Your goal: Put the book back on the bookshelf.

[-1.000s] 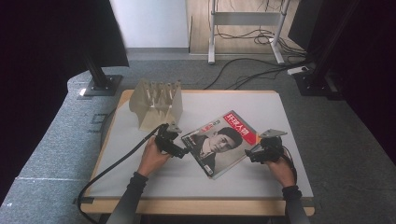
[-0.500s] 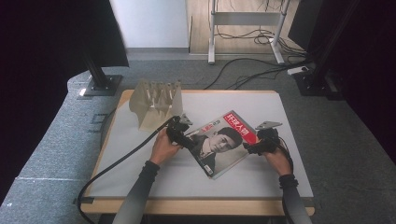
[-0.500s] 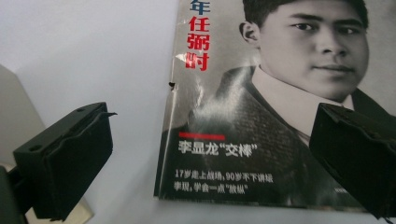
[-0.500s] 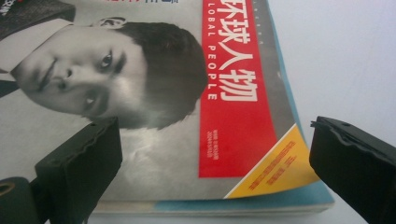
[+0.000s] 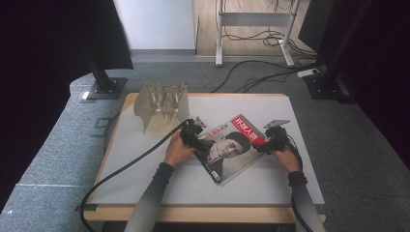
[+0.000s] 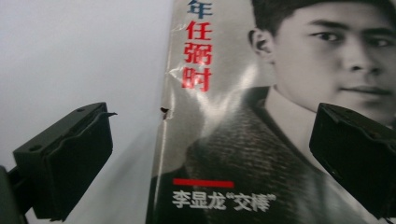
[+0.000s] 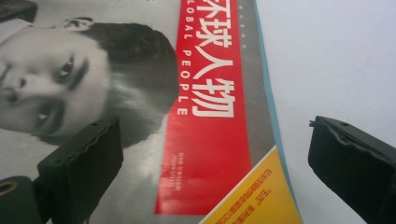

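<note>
The glossy magazine with a grey portrait cover and red title band (image 5: 228, 147) lies flat on the white-covered surface (image 5: 145, 159), a little right of its centre and turned askew. Its long axis runs from about 8 o'clock to 2 o'clock in the high view, the red title end pointing to 2 o'clock and the foot of the cover toward the person.

The left hand-held gripper (image 5: 194, 129) sits at the magazine's 10 o'clock corner with its jaws spread wide, straddling the spine edge: in the left gripper view one jaw hangs over the bare surface, the other over the cover (image 6: 261, 140). The right hand-held gripper (image 5: 271, 142) is at the 3 o'clock edge, also spread, one jaw above the cover (image 7: 205, 140) and one over the surface just beyond the fore-edge.

The step looks like taking hold of the magazine at two opposite edges. To do it well, tip each lower jaw down so that it slips under the edge, since the thin paper lies tight against the surface; close gently on the full thickness, not only the cover sheet. Lift both sides together so the limp pages don't sag or crease.

A pale wooden slotted rack (image 5: 162, 104) stands at 11 o'clock, near the magazine.
</note>
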Tool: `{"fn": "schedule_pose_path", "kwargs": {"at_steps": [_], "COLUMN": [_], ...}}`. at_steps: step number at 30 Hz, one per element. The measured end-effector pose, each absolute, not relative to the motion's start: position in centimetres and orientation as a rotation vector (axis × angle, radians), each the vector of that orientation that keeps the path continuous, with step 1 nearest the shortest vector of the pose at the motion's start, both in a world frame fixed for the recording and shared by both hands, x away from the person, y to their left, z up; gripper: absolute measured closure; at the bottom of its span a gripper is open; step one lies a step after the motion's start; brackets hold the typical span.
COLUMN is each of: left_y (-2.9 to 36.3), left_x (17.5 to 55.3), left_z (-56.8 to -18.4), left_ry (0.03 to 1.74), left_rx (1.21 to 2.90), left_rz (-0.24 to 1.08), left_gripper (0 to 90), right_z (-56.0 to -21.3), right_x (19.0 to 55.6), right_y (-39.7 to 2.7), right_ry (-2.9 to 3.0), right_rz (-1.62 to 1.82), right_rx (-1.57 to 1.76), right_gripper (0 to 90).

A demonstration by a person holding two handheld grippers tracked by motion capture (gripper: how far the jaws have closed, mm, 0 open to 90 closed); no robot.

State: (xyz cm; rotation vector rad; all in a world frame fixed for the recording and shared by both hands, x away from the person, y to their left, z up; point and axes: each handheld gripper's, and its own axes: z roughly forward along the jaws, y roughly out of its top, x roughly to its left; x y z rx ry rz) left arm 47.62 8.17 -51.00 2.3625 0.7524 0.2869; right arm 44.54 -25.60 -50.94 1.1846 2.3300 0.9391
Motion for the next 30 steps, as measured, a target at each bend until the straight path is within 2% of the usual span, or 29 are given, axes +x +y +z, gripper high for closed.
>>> {"fn": "schedule_pose_path", "kwargs": {"at_steps": [9, 30], "left_y": [7.9, 7.6], "left_x": [48.3, 45.9], "left_z": [-52.4, -52.2], "left_ry": [0.770, 0.694], "left_rx": [2.341, 2.385], "left_rz": [0.191, 0.159], "left_gripper": [0.0, 0.0], "right_z": [-52.5, -52.8], "right_x": [45.8, 43.9], "right_y": [-26.6, -26.1], "right_ry": [2.366, 2.417], "right_rz": [0.990, 1.065], "right_rx": [1.235, 1.210], "right_gripper": [3.1, 5.5]}}
